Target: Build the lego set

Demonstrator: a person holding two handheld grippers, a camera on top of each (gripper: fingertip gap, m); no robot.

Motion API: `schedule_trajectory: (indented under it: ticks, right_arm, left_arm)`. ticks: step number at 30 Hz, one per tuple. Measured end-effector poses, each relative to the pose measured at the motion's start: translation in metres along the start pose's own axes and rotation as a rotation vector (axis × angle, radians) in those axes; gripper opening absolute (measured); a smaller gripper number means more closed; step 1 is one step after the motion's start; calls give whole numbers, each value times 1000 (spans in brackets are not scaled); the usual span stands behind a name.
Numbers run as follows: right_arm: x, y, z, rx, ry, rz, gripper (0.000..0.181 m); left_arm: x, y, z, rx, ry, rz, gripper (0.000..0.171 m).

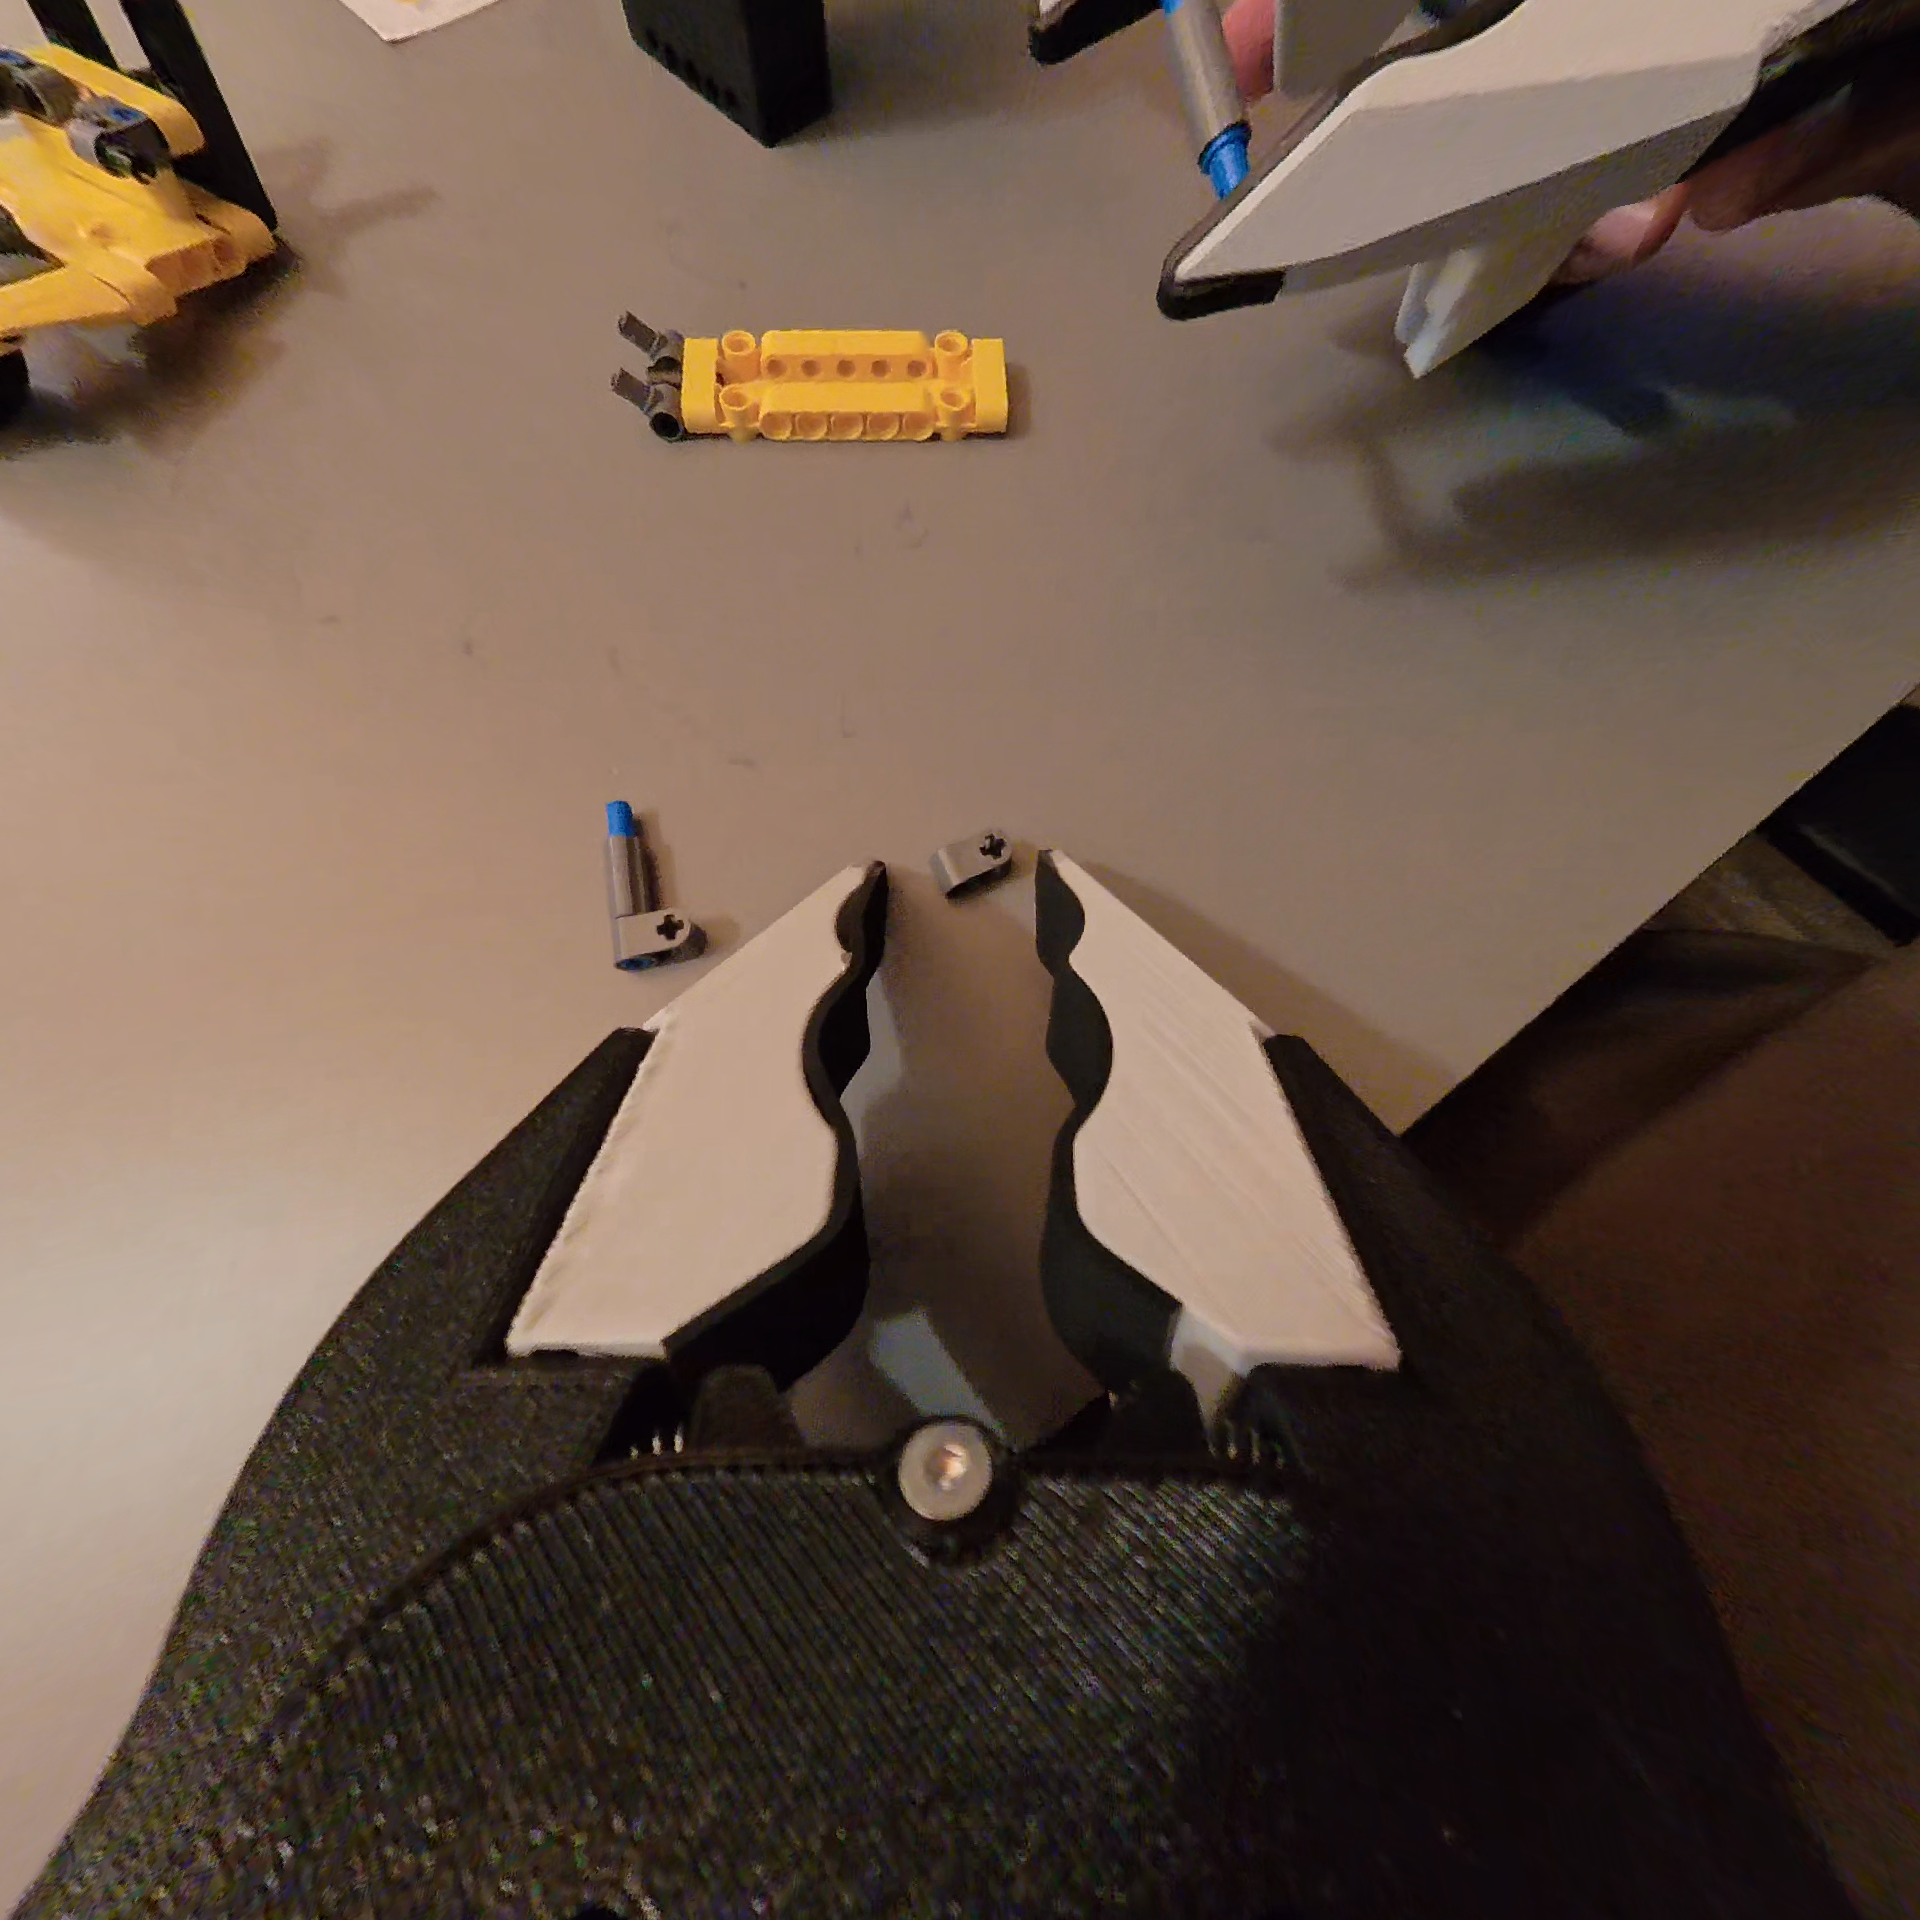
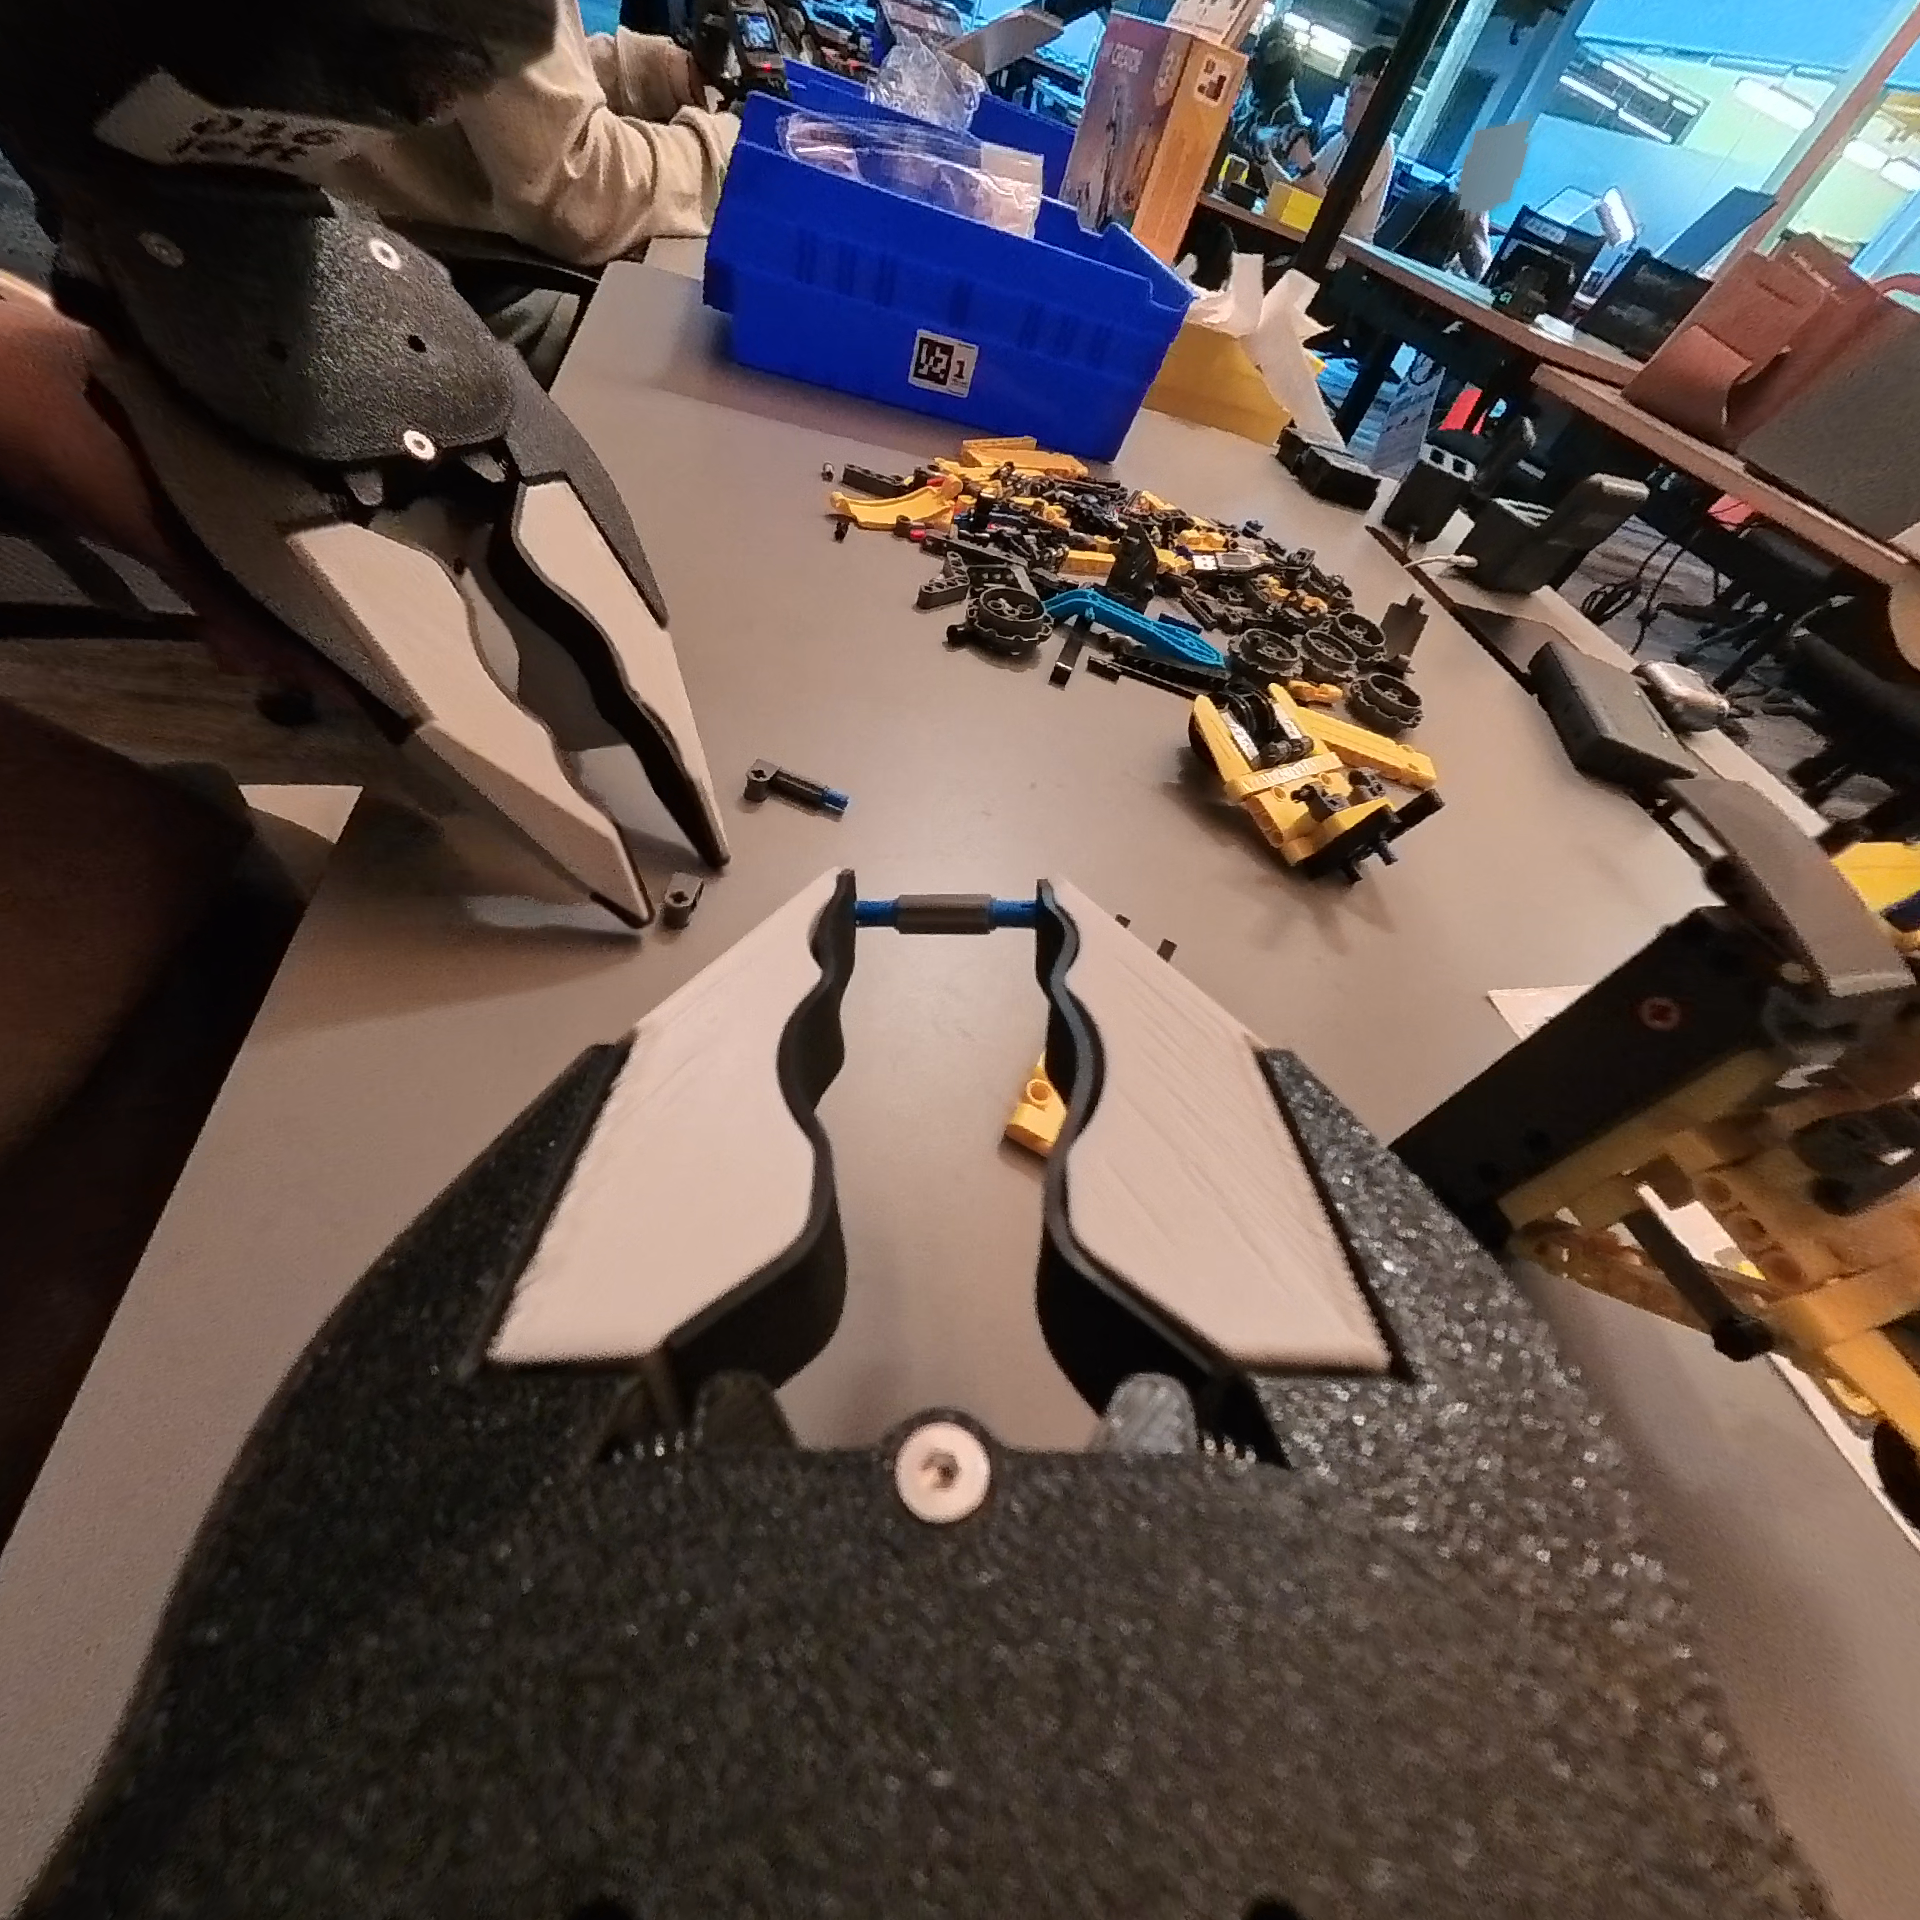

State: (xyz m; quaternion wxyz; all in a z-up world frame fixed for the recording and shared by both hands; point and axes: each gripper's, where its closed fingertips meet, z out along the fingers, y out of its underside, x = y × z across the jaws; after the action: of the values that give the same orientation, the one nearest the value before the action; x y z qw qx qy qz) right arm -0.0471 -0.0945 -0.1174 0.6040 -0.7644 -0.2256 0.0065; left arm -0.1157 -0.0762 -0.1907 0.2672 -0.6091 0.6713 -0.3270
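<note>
Two tongs: left parted, tips down by grey connector; right level (gripping blue-tipped pin)

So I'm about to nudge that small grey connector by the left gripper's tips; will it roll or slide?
The small grey connector lies flat on the smooth table, so it would probably slide, not roll. It looks tiny, light and rigid, so it may skitter sideways.

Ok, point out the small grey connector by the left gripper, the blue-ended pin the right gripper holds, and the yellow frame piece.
small grey connector [image 1: 975, 864], left wrist view, top face.
blue-ended pin [image 2: 943, 916], right wrist view, grey sleeve.
yellow frame piece [image 1: 844, 385], left wrist view, middle beam.
</note>
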Motion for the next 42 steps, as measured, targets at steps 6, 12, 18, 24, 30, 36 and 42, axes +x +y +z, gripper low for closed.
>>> schedule_trajectory:
  ticks: [6, 12, 18, 24, 30, 36, 42]
  right_arm:
    - [-1, 0, 0, -1, 0, -9, 34]
    - [-2, 1, 1, -9, -1, -21, 34]
    - [-4, 3, 3, -26, 0, -37, 34]
    - [-38, 17, 9, -153, -172, 20, 34]
    - [-41, 40, 14, -313, -199, 98, 34]
    - [-31, 62, 14, -440, -172, 192, 37]
    - [-31, 65, 14, -454, -169, 180, 37]
  left_arm:
    - [2, -3, 2, 11, 6, -4, 15]
    - [2, -7, -4, 55, 12, 17, 13]
    - [7, -21, -8, 154, 49, 9, 13]
    - [1, -32, -12, 240, 3, 39, 13]
    - [3, -28, -7, 211, 31, 10, 13]
    - [4, -30, -6, 210, 24, 20, 13]
    - [4, -30, -6, 211, 15, 33, 13]
